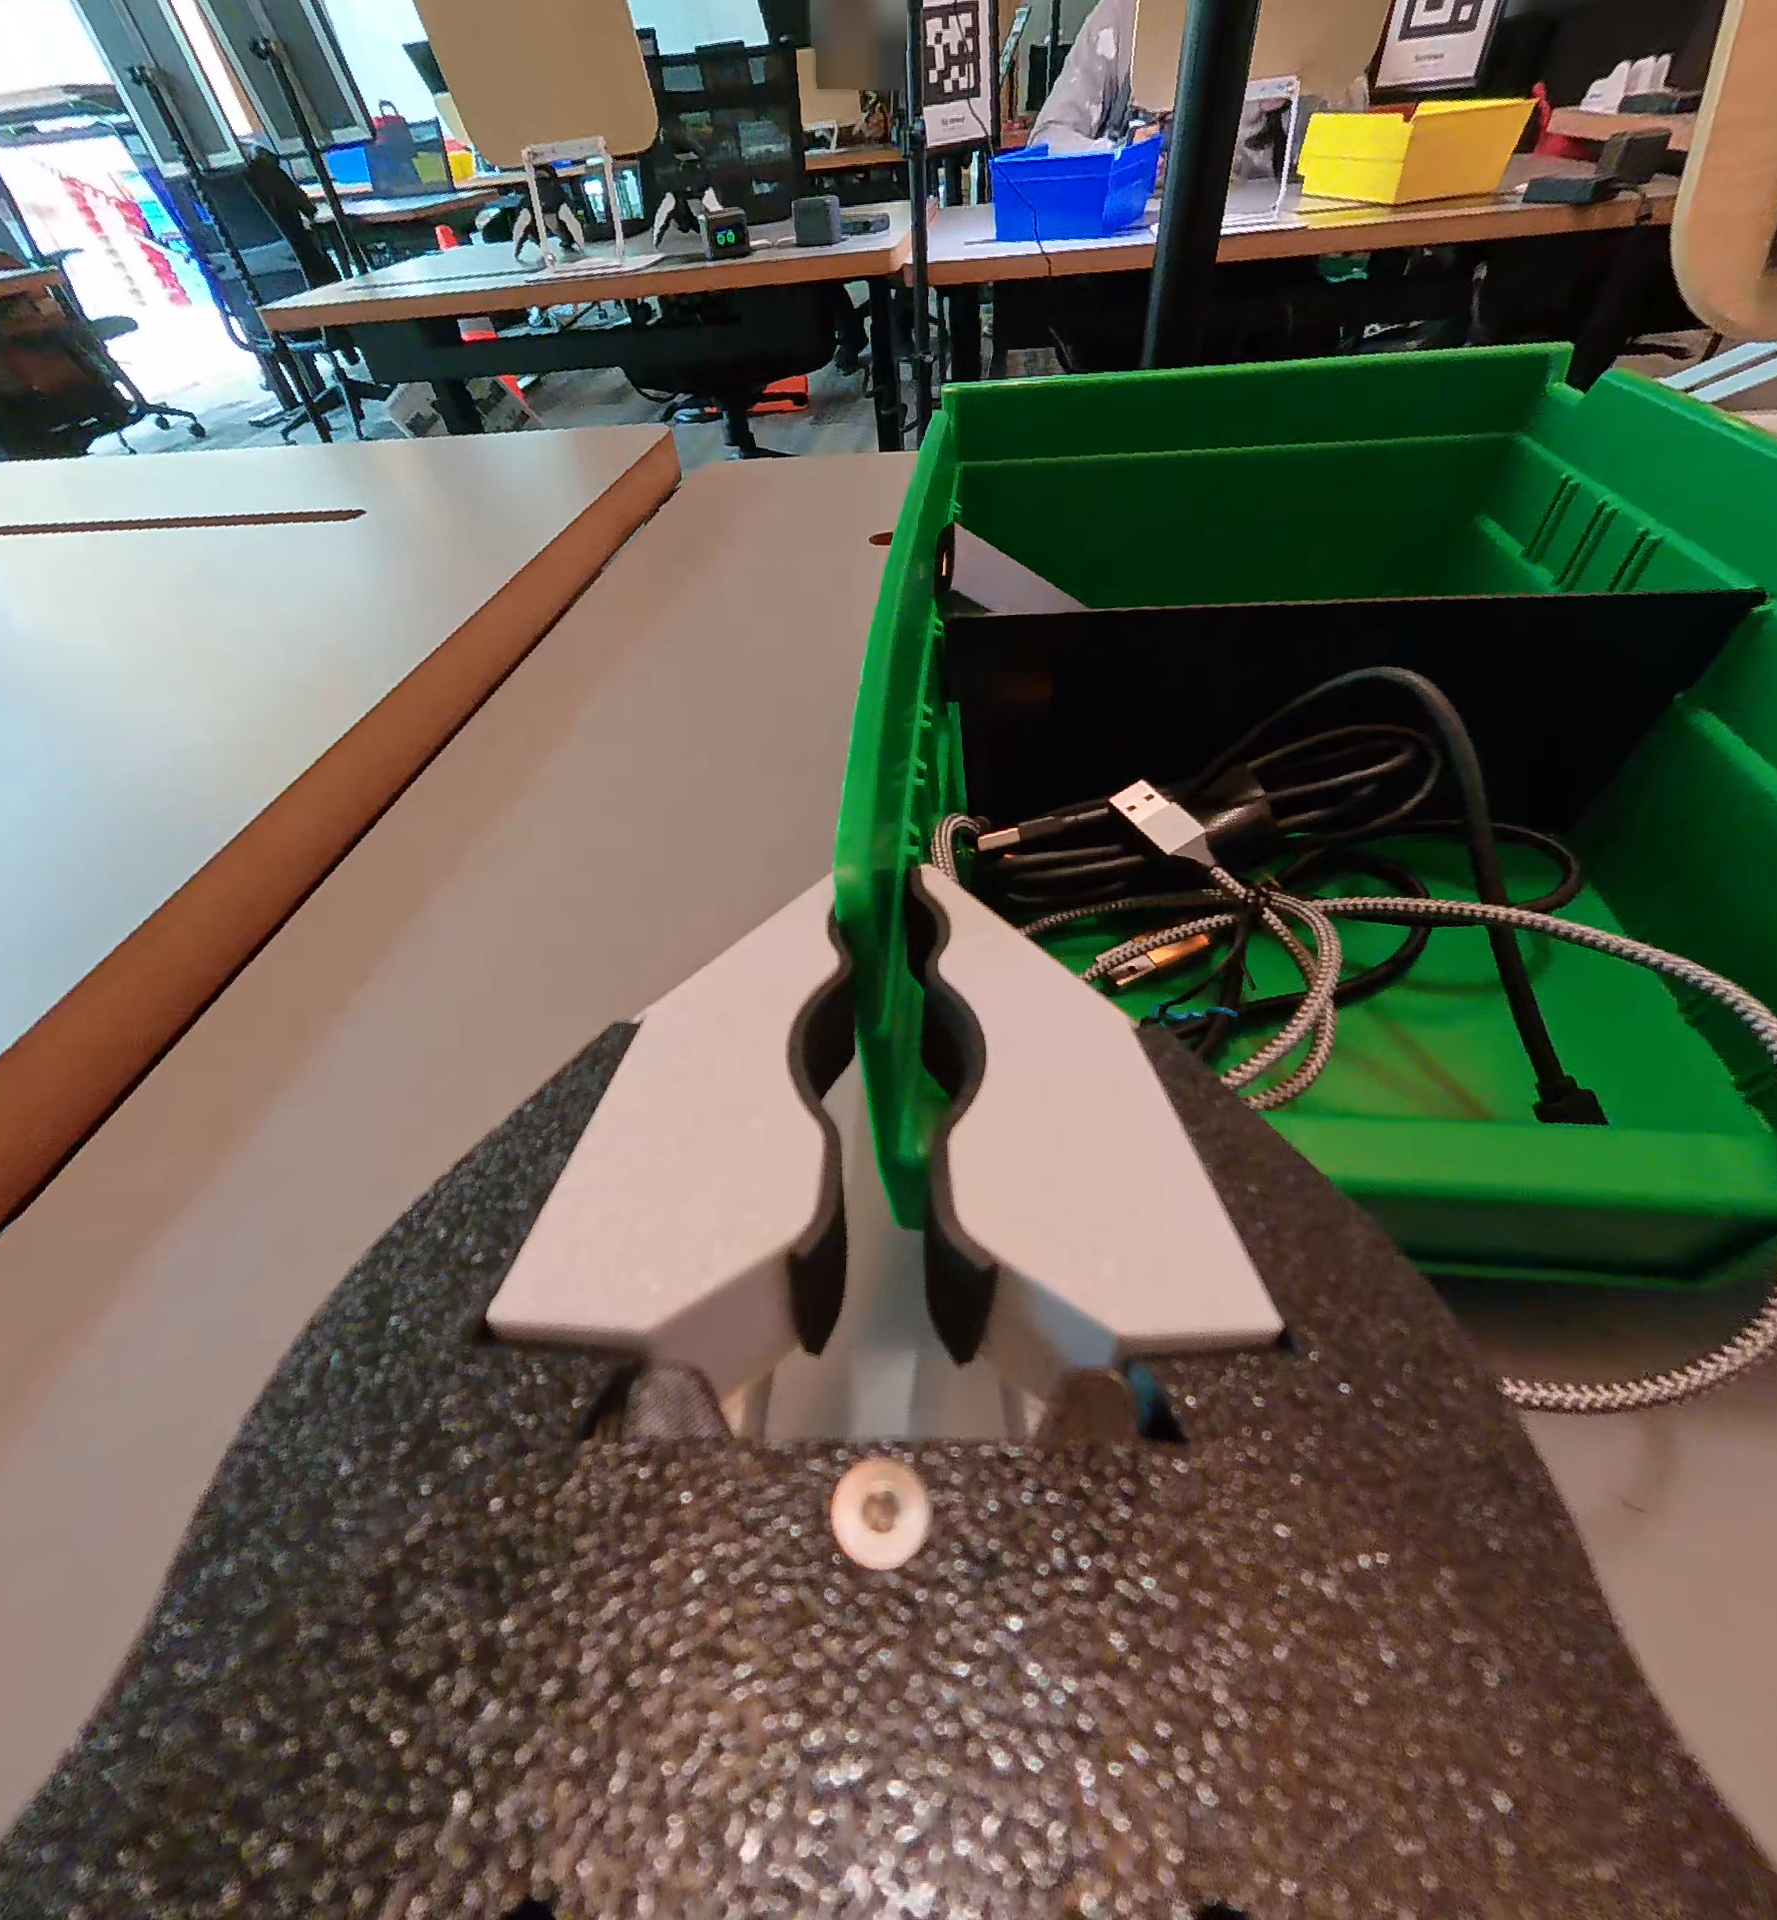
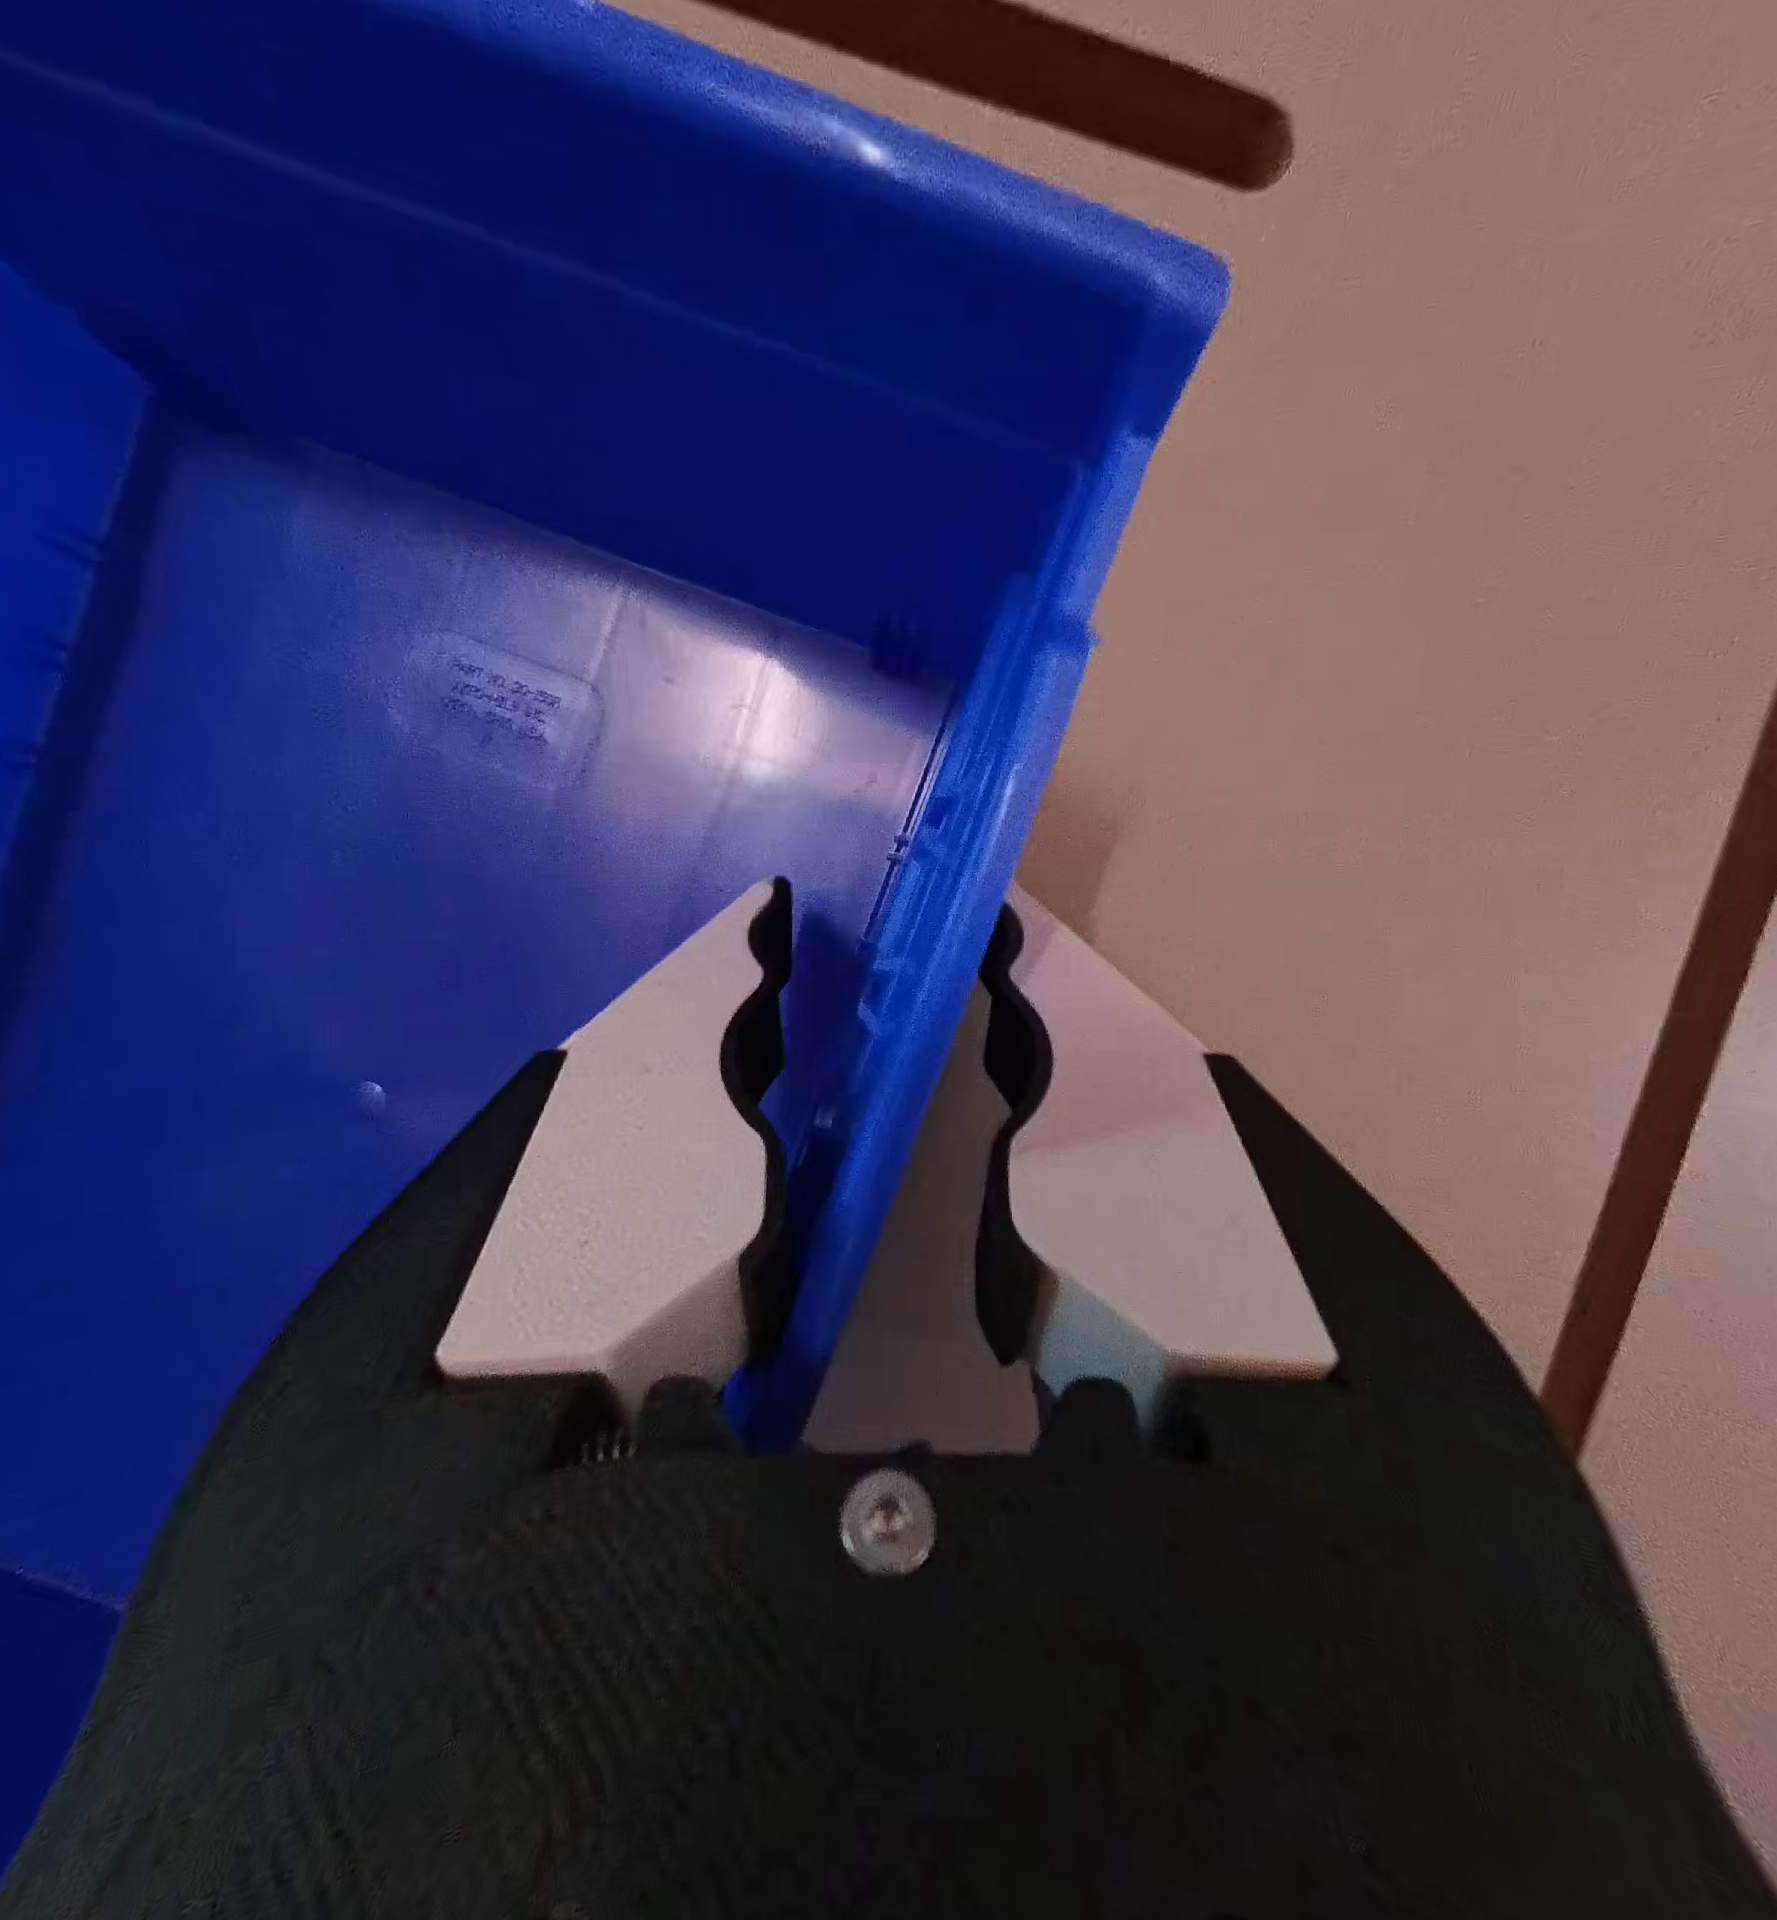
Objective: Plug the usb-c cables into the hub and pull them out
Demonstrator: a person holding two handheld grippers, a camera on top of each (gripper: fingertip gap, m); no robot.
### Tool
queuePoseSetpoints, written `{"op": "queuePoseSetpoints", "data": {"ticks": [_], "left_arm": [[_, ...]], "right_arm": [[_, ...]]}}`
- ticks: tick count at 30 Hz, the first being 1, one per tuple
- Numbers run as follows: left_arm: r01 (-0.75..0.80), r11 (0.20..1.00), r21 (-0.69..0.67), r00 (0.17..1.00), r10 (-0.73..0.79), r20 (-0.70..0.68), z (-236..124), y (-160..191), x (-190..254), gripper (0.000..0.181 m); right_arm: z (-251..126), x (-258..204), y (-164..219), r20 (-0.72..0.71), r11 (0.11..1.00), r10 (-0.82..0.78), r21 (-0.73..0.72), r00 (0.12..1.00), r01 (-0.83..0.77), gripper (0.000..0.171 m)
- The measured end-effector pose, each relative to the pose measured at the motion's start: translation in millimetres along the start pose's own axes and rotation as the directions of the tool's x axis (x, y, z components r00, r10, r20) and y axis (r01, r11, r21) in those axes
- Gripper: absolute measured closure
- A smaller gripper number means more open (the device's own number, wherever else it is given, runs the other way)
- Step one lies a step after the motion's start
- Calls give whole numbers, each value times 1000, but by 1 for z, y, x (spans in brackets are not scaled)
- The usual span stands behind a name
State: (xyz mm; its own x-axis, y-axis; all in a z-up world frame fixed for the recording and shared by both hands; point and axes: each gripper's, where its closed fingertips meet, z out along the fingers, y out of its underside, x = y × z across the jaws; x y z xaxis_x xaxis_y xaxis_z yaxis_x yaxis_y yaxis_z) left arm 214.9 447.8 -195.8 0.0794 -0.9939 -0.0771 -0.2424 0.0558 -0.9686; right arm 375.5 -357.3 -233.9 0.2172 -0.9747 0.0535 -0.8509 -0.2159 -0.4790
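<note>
Gripping the green bin (image 1: 1227, 499) by its side wall, my left gripper (image 1: 876, 914) is clamped there; tangled cables (image 1: 1279, 914) lie inside. Over the table (image 2: 1435, 623), my right gripper (image 2: 889, 914) clamps the blue bin (image 2: 396, 831) wall.

Bright workroom: grey tables (image 1: 240, 727), black office chairs (image 1: 271, 249), daylit windows (image 1: 22, 52) behind.

Blue bin (image 2: 448, 831) cropped left.
</note>
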Motion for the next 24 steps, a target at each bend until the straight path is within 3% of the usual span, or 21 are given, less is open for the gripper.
{"op": "queuePoseSetpoints", "data": {"ticks": [6, 11, 13, 16, 18, 20, 22, 24], "left_arm": [[9, 1000, 0, 1000, -9, -8, 1, 0, 0, 178], [-24, 1000, 0, 1000, 24, 14, 0, 0, 1, 175], [-43, 998, 42, 999, 43, -20, -5, -7, 3, 161], [-24, 993, 118, 995, 36, -98, -19, -45, 5, 142], [-62, 982, 178, 963, 106, -248, -24, -83, 25, 141], [-200, 966, 162, 882, 250, -399, -15, -109, 52, 140], [-453, 882, 129, 764, 459, -453, 15, -118, 67, 136], [-704, 703, 97, 579, 648, -495, 54, -115, 75, 135]], "right_arm": [[-1, 37, -27, -158, 993, -23, 107, 987, 40, 132], [-46, 54, -57, -476, 935, -216, 150, 853, 320, 95], [-79, 42, -66, -574, 891, -278, 146, 771, 430, 87], [-113, -14, -63, -555, 820, -328, 235, 765, 522, 83], [-126, -73, -50, -441, 758, -390, 345, 809, 554, 82], [-136, -141, -28, -283, 690, -472, 470, 835, 550, 84], [-145, -202, -3, -162, 639, -543, 557, 824, 531, 88], [-151, -257, 16, -63, 593, -585, 647, 809, 479, 90]]}}
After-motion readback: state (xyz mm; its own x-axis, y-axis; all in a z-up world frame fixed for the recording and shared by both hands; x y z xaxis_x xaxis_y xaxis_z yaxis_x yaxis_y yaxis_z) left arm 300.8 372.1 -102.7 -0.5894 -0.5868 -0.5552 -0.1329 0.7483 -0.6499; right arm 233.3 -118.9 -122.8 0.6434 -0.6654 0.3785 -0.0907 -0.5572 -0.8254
